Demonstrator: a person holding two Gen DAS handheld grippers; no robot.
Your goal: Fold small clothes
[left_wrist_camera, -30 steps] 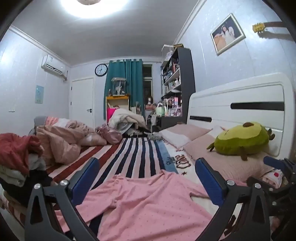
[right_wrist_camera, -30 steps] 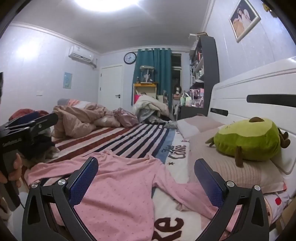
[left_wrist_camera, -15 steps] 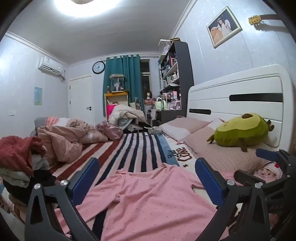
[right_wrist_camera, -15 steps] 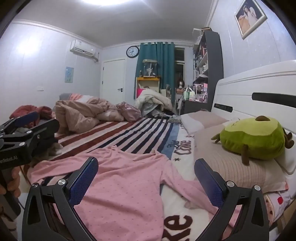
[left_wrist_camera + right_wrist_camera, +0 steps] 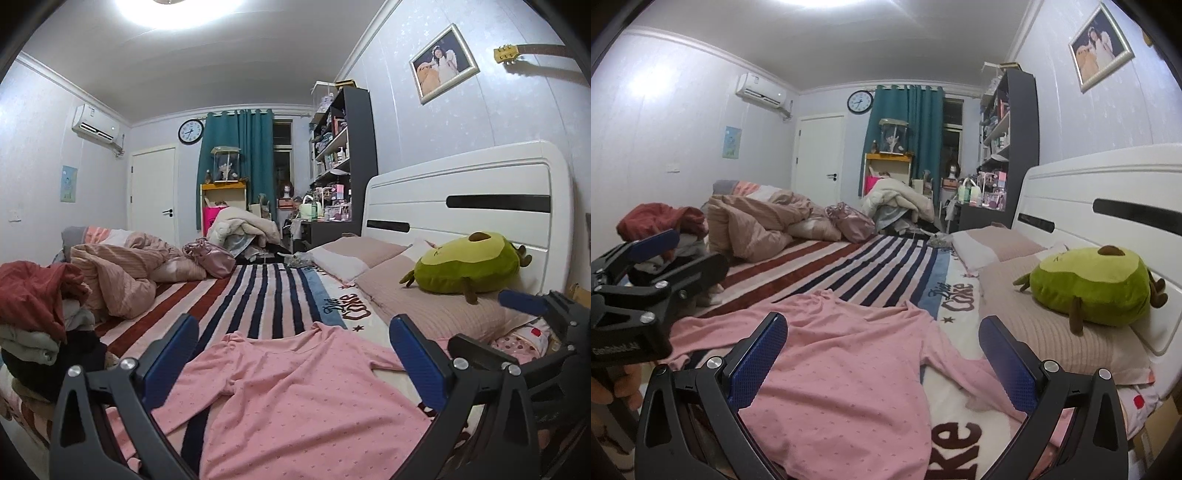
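A pink dotted long-sleeved top (image 5: 295, 387) lies spread flat on the striped bedspread (image 5: 266, 295), sleeves out to both sides; it also shows in the right wrist view (image 5: 842, 369). My left gripper (image 5: 293, 354) is open and empty, held above the near part of the top. My right gripper (image 5: 882, 350) is open and empty, also above the top. The right gripper shows at the right edge of the left wrist view (image 5: 532, 325); the left gripper shows at the left of the right wrist view (image 5: 646, 266).
A green avocado plush (image 5: 469, 266) lies on pillows (image 5: 424, 310) by the white headboard (image 5: 461, 199). A heap of clothes (image 5: 37, 314) sits at the left bed edge. A bunched pink quilt (image 5: 122, 269) and a pink bag (image 5: 210, 258) lie farther back.
Both grippers have pulled back and risen slightly, so more of the pink top and bedspread shows. Both stay open and empty.
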